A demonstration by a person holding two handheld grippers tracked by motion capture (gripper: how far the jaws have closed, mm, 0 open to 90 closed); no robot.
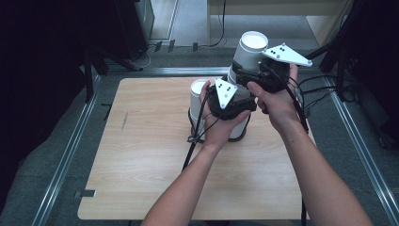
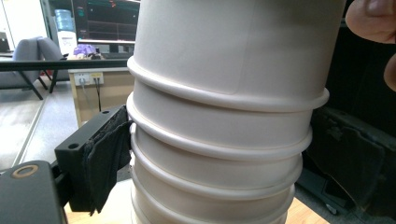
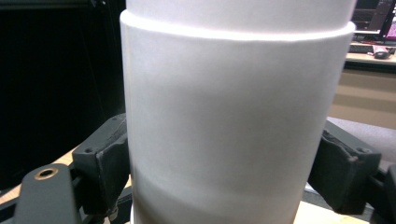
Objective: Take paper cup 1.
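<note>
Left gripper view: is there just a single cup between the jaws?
No. Several white paper cups are nested there, their rolled rims stepped one under another, with the left gripper around the stack.

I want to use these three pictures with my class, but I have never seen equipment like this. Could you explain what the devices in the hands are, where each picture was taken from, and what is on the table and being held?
A person stands at a wooden table with a hand-held gripper in each hand; each has two black jaws that squeeze together. The wide picture comes from a fixed camera above, looking down. The other two come from small cameras riding on the grippers, looking along their jaws.

On the table stands a stack of white paper cups, nested inside one another, and a second white cup behind the left hand. The left gripper has its jaws around the lower stack; whether they press it is unclear. The right gripper has its jaws closed on the upper cup, the tall tilted one in the wide picture, apparently to pull it off the stack.
</note>
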